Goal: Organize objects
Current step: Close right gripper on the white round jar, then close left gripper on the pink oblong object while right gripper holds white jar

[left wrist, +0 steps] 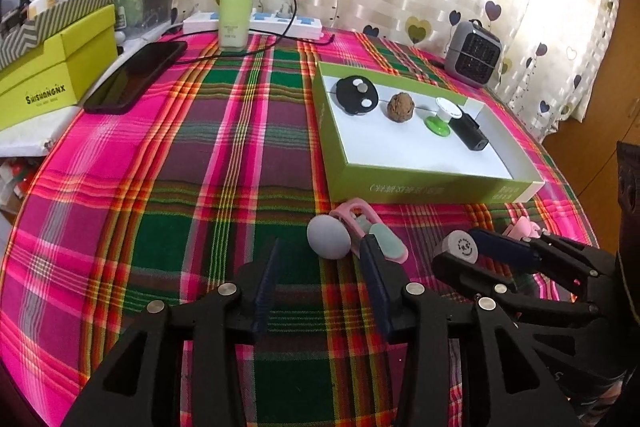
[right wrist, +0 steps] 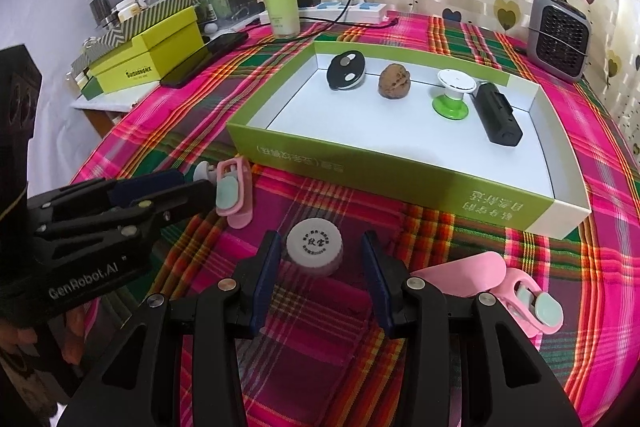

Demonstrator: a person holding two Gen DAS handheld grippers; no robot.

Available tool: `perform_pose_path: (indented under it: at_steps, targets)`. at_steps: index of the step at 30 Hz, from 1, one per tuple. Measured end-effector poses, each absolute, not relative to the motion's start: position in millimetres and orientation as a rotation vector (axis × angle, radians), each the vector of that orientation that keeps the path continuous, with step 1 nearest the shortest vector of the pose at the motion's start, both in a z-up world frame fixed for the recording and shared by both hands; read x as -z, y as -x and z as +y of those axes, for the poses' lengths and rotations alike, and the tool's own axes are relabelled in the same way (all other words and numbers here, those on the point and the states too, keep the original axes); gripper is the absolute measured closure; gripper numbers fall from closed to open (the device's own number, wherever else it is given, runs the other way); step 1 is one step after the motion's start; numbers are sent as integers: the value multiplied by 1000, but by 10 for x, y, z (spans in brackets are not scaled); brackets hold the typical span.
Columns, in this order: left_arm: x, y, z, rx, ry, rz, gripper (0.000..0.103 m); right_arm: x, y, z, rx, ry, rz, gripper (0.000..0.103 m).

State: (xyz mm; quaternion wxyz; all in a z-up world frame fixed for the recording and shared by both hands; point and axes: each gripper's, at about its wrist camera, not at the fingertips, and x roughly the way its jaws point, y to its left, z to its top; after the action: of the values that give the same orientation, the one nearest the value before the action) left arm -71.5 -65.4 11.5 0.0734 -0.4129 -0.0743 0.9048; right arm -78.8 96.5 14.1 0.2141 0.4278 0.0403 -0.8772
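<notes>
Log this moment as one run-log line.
left gripper: open by grey knob | right gripper: open around white cap | green tray: four items | pink clips: outside tray

The right tongs [right wrist: 320,259] stand open around a white cap [right wrist: 315,250] on the plaid-covered counter [right wrist: 340,327], not touching it. Just right lies a pink clip [right wrist: 500,281]. At left, the left tongs [right wrist: 192,187] reach beside another pink clip [right wrist: 234,193]. Farther off, a green tray [right wrist: 360,163] holds a black disc [right wrist: 346,70], a walnut [right wrist: 395,81], a green-and-white knob [right wrist: 452,93] and a black box [right wrist: 498,115].
</notes>
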Motion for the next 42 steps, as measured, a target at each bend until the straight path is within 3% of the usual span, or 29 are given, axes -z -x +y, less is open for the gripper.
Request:
perform_pose_path:
  at_steps: [2,4,12,13,15,18,27,36,37,39,42]
  targets:
    - [-130,723,-665,-2720,1232,-226,63,-143,788,960,2436,-1181,116,63]
    - [-146,728,-672,-2720,1219,-229,62,-142,798,964,2432,-1183,111,73]
    - [-99,792,-712,-2681,1229,-304,63,-149,790,970,2422,-1173,102,74]
    - [-96,794,-720,-2675,1230,-318,65,-152,787,970,2421,-1171,100,74]
    - [-97,789,-727,-2668,1222,-339,77,-156,783,972,2420,-1168,97,74]
    - [-112,759,-695,-2669,1210,-327,84,-169,777,989,2424,-1162,90,74]
    - [-179,657,-597,-2683,1178,-255,88,-219,739,1052,2440,-1139,67,74]
    - [-183,657,-578,-2681,1172,-198,87,-233,704,1090,2443,-1128,49,74]
    - [-178,666,-592,-2682,1175,-205,86,-231,704,1089,2443,-1128,49,74]
    - [-183,685,-610,-2687,1166,-204,72,-233,700,1089,2440,-1128,50,74]
    - [-181,710,-584,-2663,1173,-184,67,-237,694,1098,2440,-1126,46,74]
